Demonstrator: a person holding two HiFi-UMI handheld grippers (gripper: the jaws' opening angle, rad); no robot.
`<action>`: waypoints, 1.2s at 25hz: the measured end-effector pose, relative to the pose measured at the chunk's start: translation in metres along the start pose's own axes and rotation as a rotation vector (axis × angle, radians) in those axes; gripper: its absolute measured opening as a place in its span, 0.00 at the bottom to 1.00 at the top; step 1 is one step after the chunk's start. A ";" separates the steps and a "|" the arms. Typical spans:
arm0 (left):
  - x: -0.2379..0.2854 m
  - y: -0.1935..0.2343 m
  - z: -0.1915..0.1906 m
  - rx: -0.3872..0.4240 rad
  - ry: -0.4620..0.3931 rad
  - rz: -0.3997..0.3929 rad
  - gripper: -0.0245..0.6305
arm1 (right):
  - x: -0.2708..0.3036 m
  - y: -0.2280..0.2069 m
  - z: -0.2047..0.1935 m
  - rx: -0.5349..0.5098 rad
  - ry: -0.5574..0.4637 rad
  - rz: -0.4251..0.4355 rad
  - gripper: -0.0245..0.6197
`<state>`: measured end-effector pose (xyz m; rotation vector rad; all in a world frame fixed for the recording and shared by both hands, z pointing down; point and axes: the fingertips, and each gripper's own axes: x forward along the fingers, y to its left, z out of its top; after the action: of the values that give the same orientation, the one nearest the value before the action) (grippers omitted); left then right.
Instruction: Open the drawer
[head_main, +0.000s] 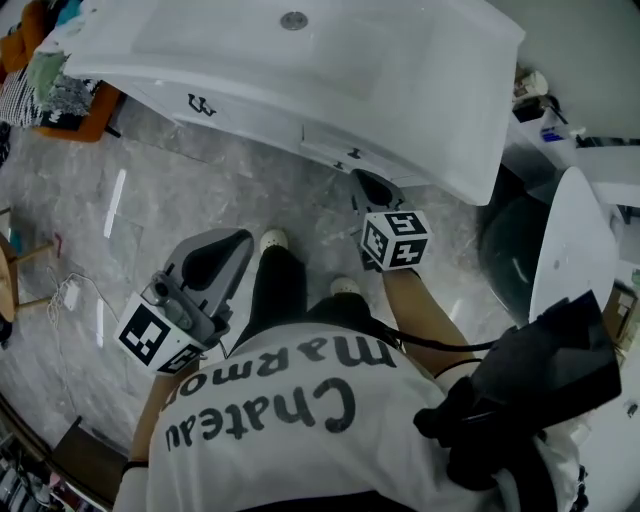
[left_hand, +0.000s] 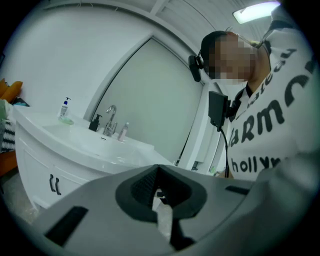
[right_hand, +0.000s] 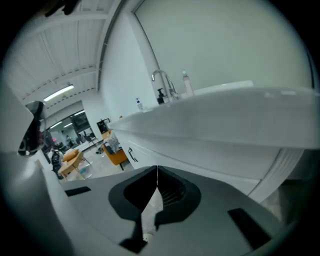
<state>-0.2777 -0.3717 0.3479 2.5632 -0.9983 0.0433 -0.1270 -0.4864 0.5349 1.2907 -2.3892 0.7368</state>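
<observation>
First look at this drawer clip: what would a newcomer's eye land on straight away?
A big white vanity fills the top of the head view, its basin seen from above. Just under its edge the right tool, jaws together, points at the small dark handle of a drawer front, with no contact visible. The left tool, also shut, hangs low at the left over the grey marble floor.
</observation>
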 end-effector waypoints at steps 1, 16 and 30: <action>-0.001 0.004 -0.004 -0.010 0.013 0.000 0.05 | 0.007 -0.010 -0.008 0.018 0.017 -0.039 0.05; -0.023 0.038 -0.042 -0.071 0.113 0.053 0.05 | 0.090 -0.089 -0.101 0.180 0.215 -0.316 0.31; -0.018 0.046 -0.054 -0.114 0.129 0.057 0.05 | 0.118 -0.111 -0.112 0.311 0.237 -0.415 0.25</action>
<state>-0.3149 -0.3711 0.4106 2.3961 -0.9948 0.1598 -0.0921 -0.5513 0.7173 1.6455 -1.7884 1.0853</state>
